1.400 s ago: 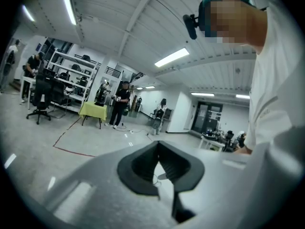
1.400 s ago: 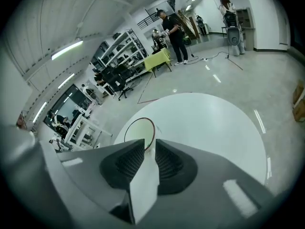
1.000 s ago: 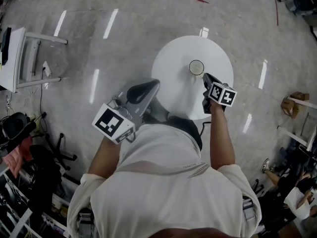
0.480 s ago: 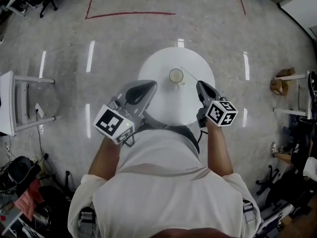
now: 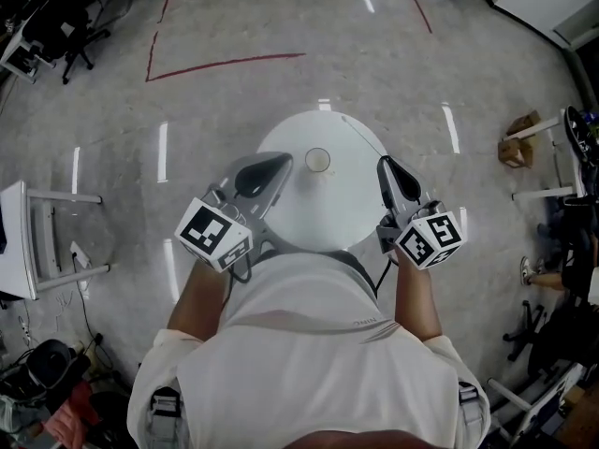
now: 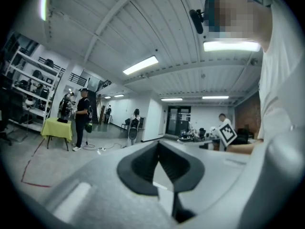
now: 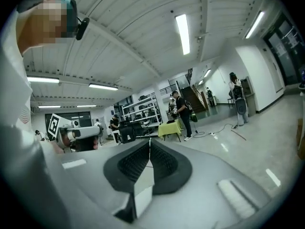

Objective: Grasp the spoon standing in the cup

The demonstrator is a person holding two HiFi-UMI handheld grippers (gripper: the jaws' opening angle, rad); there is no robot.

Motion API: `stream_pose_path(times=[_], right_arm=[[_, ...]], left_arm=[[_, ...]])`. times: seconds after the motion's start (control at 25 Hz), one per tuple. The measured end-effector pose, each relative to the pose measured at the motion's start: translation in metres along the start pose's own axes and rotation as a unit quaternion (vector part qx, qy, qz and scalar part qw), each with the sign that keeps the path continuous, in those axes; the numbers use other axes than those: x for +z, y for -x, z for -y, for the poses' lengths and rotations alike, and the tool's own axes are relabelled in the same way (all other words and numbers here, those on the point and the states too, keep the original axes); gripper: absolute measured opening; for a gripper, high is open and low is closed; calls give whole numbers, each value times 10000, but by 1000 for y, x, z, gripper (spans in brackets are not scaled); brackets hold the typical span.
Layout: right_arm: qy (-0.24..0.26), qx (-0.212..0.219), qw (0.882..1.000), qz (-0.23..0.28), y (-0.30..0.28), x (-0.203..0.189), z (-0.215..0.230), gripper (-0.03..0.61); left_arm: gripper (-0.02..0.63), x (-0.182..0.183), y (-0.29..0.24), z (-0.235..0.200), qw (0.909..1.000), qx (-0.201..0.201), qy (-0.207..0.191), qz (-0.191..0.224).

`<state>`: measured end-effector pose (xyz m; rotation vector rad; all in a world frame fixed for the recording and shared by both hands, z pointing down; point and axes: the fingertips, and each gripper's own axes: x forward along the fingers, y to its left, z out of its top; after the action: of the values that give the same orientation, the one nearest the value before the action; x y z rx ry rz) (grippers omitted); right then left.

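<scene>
Item: cup (image 5: 317, 160), spoon indistinct; left gripper (image 5: 279, 164) at its 9 o'clock, right gripper (image 5: 386, 165) at 3, jaws pressed together, empty; we should spread one first.

Large open lab hall: equipment racks (image 7: 140, 108), strip lights (image 7: 182, 26), red floor tape (image 5: 225, 63), polished grey floor (image 5: 421, 73).

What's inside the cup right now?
No spoon shows in the cup; a thin spoon juts from the right gripper instead. Its bottom is too small to read.
</scene>
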<state>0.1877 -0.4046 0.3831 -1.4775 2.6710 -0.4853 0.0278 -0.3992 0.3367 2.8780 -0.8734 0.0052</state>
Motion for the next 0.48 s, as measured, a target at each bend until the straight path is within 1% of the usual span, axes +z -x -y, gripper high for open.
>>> stream_pose_path(times=[0.12,0.32,0.48], right_arm=[[124,83,9999,-51,9,-1,-6,11],[84,122,9999,-62,15,-3,-5,11],[168,211,9996,-31,12,2,-6,11]], left_arm=[[2,7,-2,7,10000,-14,-56,44],[2,10,-4,12,9999,-47,-101,34],[2,13,-2,13,9999,4,-116,29]])
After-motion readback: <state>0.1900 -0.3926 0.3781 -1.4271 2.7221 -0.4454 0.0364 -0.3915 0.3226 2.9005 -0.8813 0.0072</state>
